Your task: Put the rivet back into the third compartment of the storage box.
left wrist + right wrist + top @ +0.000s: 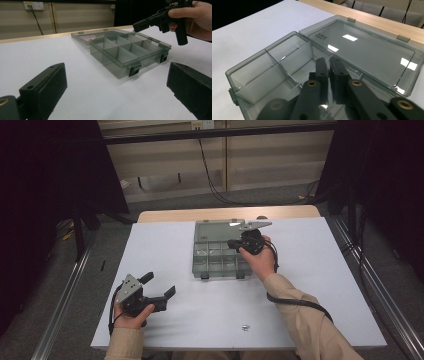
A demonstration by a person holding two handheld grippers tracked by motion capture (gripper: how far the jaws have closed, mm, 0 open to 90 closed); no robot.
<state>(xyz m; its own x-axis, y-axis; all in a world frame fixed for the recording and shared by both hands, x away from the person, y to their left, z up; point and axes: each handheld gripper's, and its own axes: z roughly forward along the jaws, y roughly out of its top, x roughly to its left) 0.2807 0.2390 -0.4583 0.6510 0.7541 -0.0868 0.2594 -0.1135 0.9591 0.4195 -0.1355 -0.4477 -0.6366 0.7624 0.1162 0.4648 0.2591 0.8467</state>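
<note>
White sheeting covers the counter (200, 320), whose wooden far edge shows beyond it, with beige wall panels and trailing cables behind. On it lies a smoky clear organizer box (220, 257), opened flat: its lid (367, 50) lies back on the far side and its divided tray faces up, two latches on the near wall.

The right hand-held gripper (235, 243) hangs over the tray, pointing down into it, held by the right hand (260, 260). In the right gripper view its jaws stand almost together with just a narrow slit between them and nothing gripped; the tray's compartments (274, 72) lie directly beneath and to the left of the tips, the lid beyond them.

The left hand-held gripper (159, 289) is held low over the counter, well apart from the box, which lies ahead of it and to its right. Its jaws are spread wide with nothing between them. A small metal part (245, 326) lies on the sheet near the counter's front edge, to the right of this gripper.
</note>
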